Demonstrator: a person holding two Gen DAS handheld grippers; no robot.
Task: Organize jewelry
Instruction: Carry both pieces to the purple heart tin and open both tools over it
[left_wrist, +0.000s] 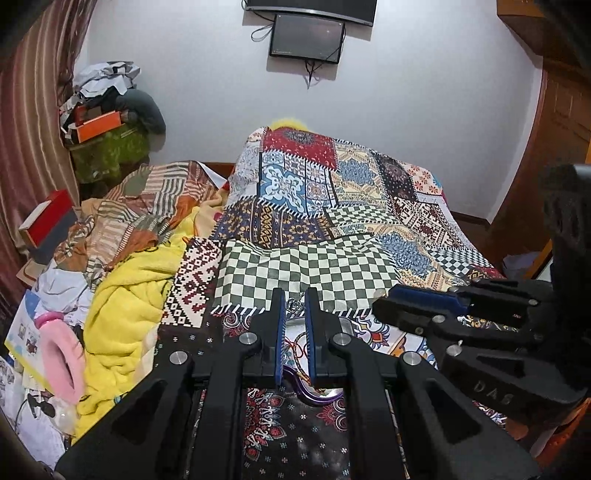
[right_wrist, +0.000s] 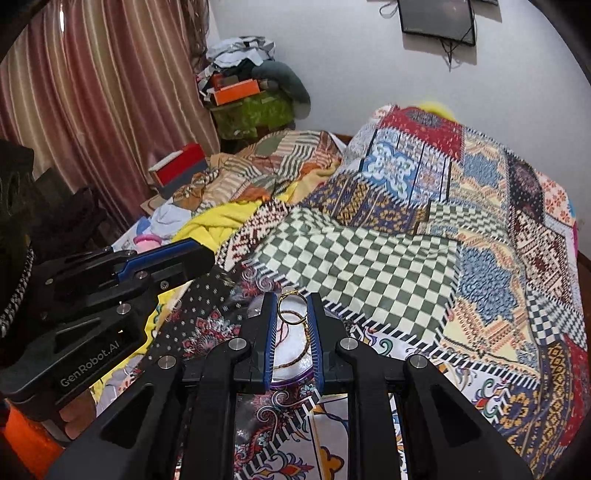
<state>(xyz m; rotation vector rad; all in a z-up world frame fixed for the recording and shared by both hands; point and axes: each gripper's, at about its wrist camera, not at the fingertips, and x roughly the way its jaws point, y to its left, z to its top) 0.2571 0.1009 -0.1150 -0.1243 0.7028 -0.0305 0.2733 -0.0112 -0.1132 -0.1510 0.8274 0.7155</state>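
In the right wrist view my right gripper (right_wrist: 292, 301) is shut on a gold ring piece (right_wrist: 291, 309), and a thin gold chain (right_wrist: 307, 341) hangs from it. Below it a white tray with a purple rim (right_wrist: 291, 382) lies on the patchwork bedspread (right_wrist: 369, 258). My left gripper (right_wrist: 207, 258) hovers to the left. In the left wrist view the left gripper (left_wrist: 294, 301) has its jaws a narrow gap apart over the same tray (left_wrist: 306, 397), where a red cord (left_wrist: 295, 347) lies. I see nothing clearly held there. The right gripper (left_wrist: 391, 299) is at the right.
A yellow blanket (left_wrist: 122, 306), a pink fuzzy item (left_wrist: 61, 354) and papers crowd the bed's left side. Striped curtains (right_wrist: 92, 92) hang on the left. Boxes and clothes (left_wrist: 103, 122) are piled in the far corner, and a wooden door (left_wrist: 546, 147) is on the right.
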